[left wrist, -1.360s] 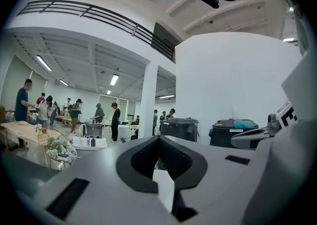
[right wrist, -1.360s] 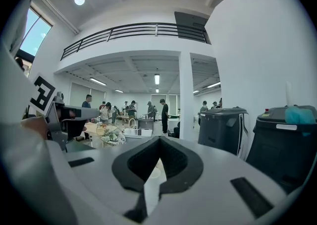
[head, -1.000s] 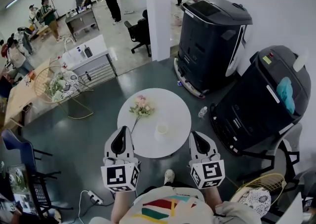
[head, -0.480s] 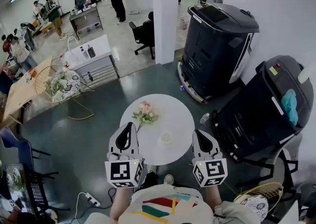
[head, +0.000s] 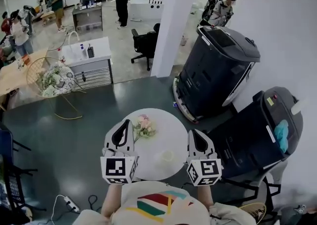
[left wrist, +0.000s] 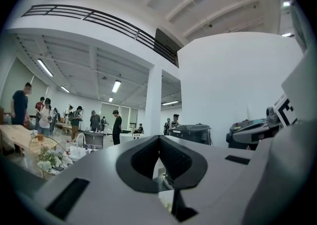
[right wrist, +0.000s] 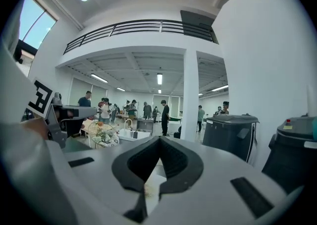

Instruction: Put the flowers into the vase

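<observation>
Flowers (head: 143,128) lie near table (head: 171,129) edge.

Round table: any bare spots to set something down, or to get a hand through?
Free: the far-right part of the round white table, between the pink and white flower bunch and the right gripper. Also the near-left patch between the left gripper and the small white vase. Crowded: the left edge, where the flowers lie right beside the left gripper.

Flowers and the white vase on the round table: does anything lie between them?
No. The head view shows only bare white tabletop between the flowers and the vase.
</observation>
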`<move>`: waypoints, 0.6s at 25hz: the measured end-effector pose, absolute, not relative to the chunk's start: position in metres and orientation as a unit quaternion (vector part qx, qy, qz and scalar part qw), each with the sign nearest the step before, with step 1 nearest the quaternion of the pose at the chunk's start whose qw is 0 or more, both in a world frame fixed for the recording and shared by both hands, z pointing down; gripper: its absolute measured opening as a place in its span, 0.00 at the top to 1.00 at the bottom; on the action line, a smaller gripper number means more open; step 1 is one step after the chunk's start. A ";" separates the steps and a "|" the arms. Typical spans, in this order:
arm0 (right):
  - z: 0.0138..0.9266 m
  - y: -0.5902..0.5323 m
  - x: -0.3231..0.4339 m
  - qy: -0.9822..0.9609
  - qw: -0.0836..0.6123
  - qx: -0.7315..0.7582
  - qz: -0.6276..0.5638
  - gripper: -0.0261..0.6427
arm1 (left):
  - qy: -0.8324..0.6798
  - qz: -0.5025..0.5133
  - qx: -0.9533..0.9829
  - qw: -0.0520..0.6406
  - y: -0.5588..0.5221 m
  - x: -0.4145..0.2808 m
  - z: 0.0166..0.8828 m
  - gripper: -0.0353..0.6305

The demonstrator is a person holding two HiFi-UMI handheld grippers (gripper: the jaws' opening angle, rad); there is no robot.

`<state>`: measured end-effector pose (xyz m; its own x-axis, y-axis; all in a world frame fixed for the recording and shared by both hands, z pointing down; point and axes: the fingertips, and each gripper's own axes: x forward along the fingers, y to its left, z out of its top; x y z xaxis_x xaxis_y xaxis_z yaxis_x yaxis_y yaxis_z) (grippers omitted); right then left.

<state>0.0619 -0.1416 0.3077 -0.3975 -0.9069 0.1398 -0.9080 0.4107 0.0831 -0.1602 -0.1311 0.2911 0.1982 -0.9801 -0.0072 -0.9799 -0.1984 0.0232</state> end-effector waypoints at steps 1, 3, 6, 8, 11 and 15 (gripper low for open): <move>0.306 -0.148 0.055 -0.835 0.086 0.543 -0.006 0.96 | -0.634 -0.008 0.774 0.003 -0.137 -0.166 0.292 0.94; 0.302 -0.160 0.044 -0.835 0.087 0.544 -0.012 0.96 | -0.633 -0.007 0.774 0.009 -0.149 -0.176 0.297 0.94; 0.306 -0.176 0.030 -0.836 0.085 0.542 0.005 0.96 | -0.628 -0.005 0.778 0.025 -0.164 -0.187 0.306 0.94; 0.312 -0.186 0.028 -0.834 0.092 0.544 0.011 0.96 | -0.623 0.002 0.782 0.035 -0.174 -0.187 0.316 0.94; 0.319 -0.200 0.031 -0.827 0.092 0.555 0.012 0.96 | -0.609 0.013 0.792 0.044 -0.194 -0.182 0.330 0.94; 0.343 -0.210 0.045 -0.811 0.090 0.577 0.048 0.96 | -0.594 0.040 0.802 0.036 -0.221 -0.169 0.335 0.94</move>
